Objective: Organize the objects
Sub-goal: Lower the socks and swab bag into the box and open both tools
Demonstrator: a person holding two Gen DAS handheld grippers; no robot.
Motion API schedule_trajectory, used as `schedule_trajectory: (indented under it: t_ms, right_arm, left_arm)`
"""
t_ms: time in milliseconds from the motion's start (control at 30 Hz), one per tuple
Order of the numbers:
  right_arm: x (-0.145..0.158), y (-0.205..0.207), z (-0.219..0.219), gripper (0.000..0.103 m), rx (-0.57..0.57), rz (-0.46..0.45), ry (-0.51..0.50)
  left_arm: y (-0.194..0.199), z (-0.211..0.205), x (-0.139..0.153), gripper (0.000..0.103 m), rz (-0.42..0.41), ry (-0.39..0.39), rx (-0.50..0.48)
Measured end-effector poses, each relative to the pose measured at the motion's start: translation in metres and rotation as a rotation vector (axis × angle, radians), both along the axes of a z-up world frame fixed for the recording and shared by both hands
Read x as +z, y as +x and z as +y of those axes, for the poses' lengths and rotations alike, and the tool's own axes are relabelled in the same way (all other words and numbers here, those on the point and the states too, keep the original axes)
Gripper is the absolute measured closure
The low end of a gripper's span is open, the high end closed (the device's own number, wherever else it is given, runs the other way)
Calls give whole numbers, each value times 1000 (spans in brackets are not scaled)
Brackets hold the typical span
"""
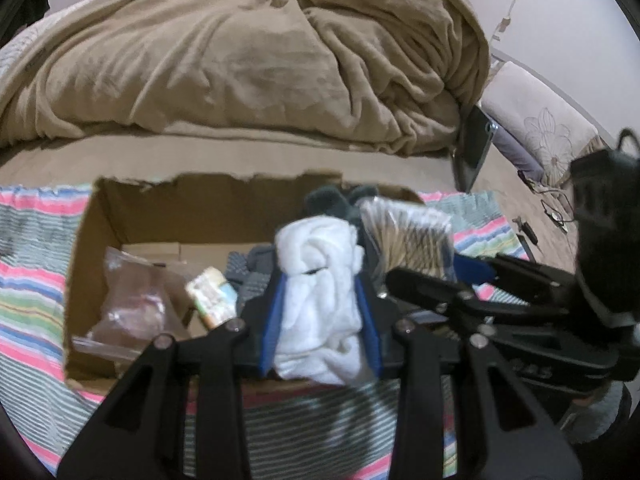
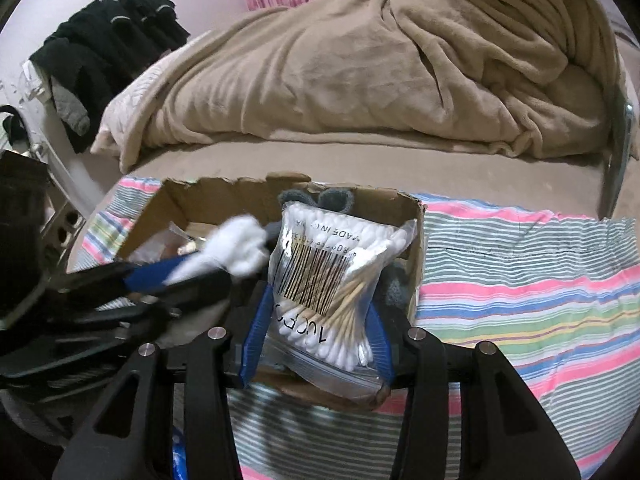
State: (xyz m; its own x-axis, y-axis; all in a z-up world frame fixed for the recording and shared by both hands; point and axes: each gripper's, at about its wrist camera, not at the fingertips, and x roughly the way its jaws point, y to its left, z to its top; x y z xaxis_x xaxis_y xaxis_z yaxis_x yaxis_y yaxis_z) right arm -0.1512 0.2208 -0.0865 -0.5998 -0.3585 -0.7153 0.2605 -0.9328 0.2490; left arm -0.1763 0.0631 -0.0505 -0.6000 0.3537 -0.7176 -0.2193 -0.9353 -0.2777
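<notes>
Left gripper clamps fluffy cloth (white).

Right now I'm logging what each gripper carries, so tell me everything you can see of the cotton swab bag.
The cotton swab bag is a clear zip-top plastic pouch packed with wooden-stick, white-tipped swabs, with a barcode label. It is pinched between the right gripper fingers, held roughly upright over the cardboard box.

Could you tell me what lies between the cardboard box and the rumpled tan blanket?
Bare tan sheet separates the cardboard box from the blanket; both wrist views show it.
</notes>
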Motion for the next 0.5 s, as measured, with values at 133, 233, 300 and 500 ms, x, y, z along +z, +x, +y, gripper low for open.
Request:
schedule_trajectory:
  t_ms: [133, 233, 300, 500]
  right_arm:
    - [10, 7, 6, 44, -21, 21, -11]
    - [17, 12, 13, 43, -43, 32, -17]
    - [18, 15, 18, 43, -57, 32, -21]
    - [24, 30, 25, 43, -82, 27, -38]
  left_arm:
    - [0, 0, 0, 61, -22, 24, -3]
    - [4, 0, 4, 45, -31, 36, -13]
    - [7, 0, 7, 34, -30, 44, -17]
    - [20, -3, 15, 26, -31, 48, -11]
